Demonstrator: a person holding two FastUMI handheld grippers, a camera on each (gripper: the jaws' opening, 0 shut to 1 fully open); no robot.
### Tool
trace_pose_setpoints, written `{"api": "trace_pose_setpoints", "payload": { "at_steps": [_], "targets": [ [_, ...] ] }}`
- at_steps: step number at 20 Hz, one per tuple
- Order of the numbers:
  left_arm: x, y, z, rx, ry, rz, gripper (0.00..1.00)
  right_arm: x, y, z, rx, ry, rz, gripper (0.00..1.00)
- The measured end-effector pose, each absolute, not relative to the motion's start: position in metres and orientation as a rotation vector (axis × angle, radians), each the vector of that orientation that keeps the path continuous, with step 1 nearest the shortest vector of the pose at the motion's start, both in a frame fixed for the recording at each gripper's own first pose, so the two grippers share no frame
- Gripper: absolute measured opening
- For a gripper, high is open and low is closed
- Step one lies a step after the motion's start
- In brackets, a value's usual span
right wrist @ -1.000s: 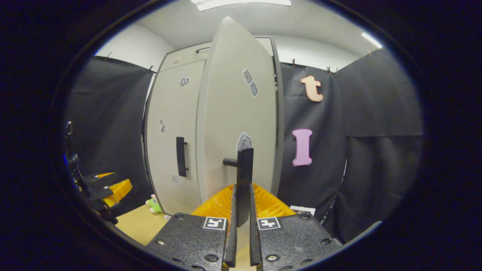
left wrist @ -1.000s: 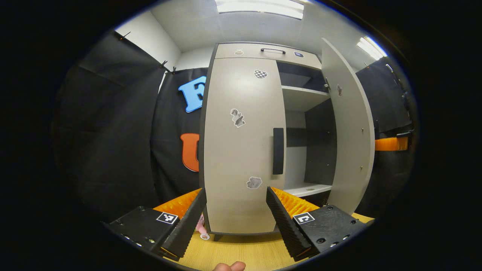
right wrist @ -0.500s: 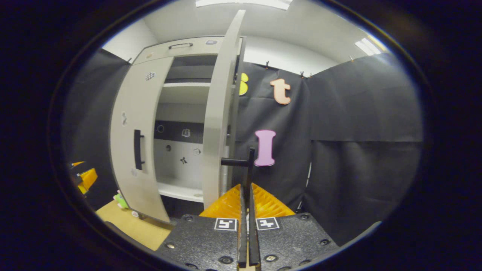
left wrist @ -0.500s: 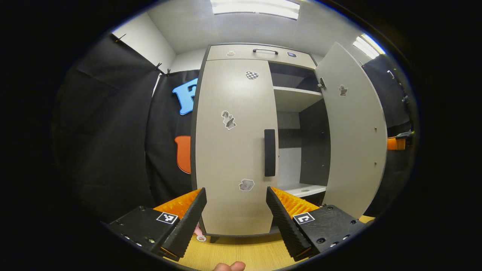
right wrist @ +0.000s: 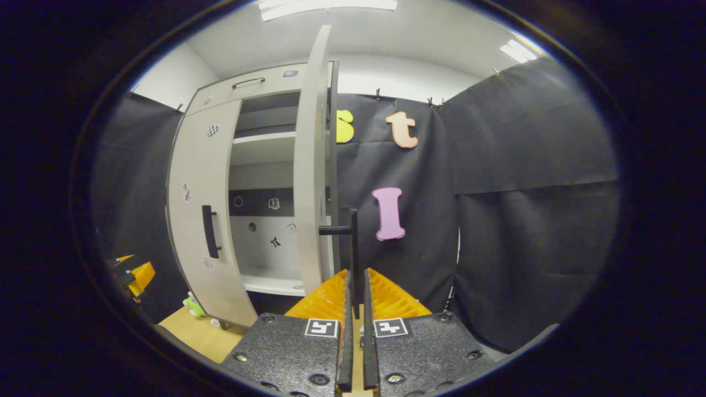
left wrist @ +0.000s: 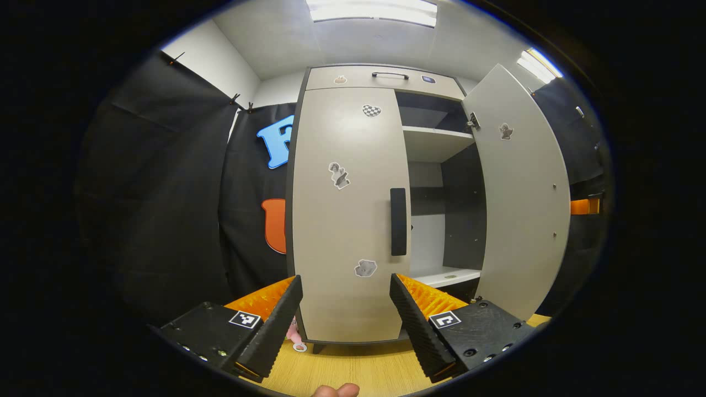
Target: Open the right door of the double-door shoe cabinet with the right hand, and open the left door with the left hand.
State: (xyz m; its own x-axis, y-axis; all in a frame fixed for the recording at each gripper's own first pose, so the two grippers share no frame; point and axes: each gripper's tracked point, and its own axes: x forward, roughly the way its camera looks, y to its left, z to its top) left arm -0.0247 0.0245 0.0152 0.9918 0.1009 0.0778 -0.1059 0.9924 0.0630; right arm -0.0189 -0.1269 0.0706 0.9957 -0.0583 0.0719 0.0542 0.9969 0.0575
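Held the left gripper (left wrist: 346, 306) low at bottom centre of the left gripper view, fingers spread wide with nothing between them, aimed straight at the closed left door (left wrist: 347, 215) and well short of it; a fingertip of the holding hand (left wrist: 336, 391) peeked in at the very bottom edge. Kept the right gripper (right wrist: 353, 309) at bottom centre of the right gripper view, fingers drawn close and clamped on the right door's handle (right wrist: 353, 248), a thin upright bar standing off the door on a short stub. Compared with half a second before, little changed in the left gripper view beyond a slight shift of the cabinet (left wrist: 386, 77) toward frame right; in the right gripper view, swung the right door (right wrist: 311, 165) a touch further, now seen almost edge-on at upper centre. Stood the cabinet tall, long axis vertical, front facing the left gripper view's camera. Showed the left door's handle (left wrist: 398, 221) as a dark vertical bar near that door's right edge, centre frame. Hung the right door (left wrist: 521, 193) wide open at right of the left gripper view, exposing shelves (left wrist: 436, 143) and dark interior between the two doors. Rested everything on a wooden floor (left wrist: 353, 366).
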Motion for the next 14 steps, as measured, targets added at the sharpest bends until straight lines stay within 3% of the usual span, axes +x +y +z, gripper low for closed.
{"api": "trace_pose_setpoints", "payload": {
  "at_steps": [8, 9, 10, 12, 14],
  "targets": [
    [-0.020, 0.014, 0.011, 0.050, -0.079, 0.087, 0.95, -0.046, -0.044, 0.046, 0.055, -0.088, 0.083, 0.10],
    [-0.017, 0.010, 0.011, 0.052, -0.077, 0.075, 0.95, -0.049, -0.037, 0.037, 0.044, -0.068, 0.094, 0.18],
    [-0.015, 0.008, 0.011, 0.059, -0.076, 0.072, 0.95, -0.049, -0.032, 0.029, 0.026, -0.058, 0.101, 0.49],
    [-0.009, 0.001, 0.011, 0.076, -0.080, 0.064, 0.95, -0.049, -0.022, 0.021, -0.014, -0.063, 0.116, 0.76],
    [0.002, -0.009, 0.014, 0.082, -0.090, 0.042, 0.95, -0.049, -0.013, 0.015, -0.022, -0.066, 0.130, 0.82]
  ]
}}
